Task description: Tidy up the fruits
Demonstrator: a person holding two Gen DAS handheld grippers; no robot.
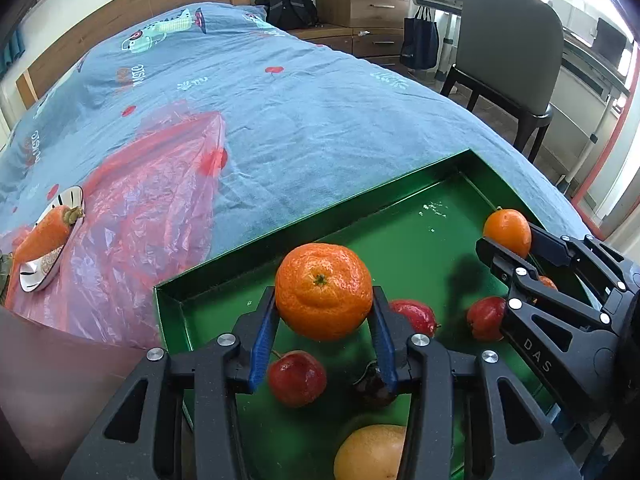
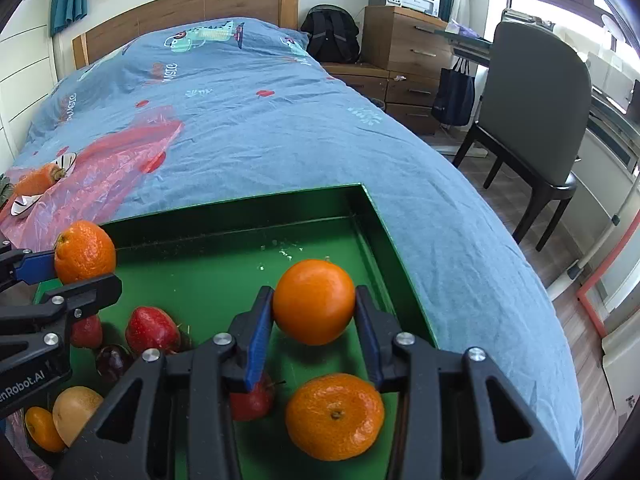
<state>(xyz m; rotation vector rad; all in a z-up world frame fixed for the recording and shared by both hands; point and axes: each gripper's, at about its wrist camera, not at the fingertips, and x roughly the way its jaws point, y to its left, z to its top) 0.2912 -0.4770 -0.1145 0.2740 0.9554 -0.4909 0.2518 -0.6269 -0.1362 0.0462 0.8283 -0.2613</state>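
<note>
- My left tongs [image 1: 324, 304] pinched a bumpy orange [image 1: 324, 290] above the green tray [image 1: 320, 208], ready to drop in.
- My right tongs [image 2: 314, 308] pinched a smooth orange [image 2: 314, 302] over the tray's far corner, clear of other fruit.

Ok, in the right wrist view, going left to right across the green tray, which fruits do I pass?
Bumpy orange in the left gripper → red apple → smooth orange in the right gripper, all over the green tray.
</note>
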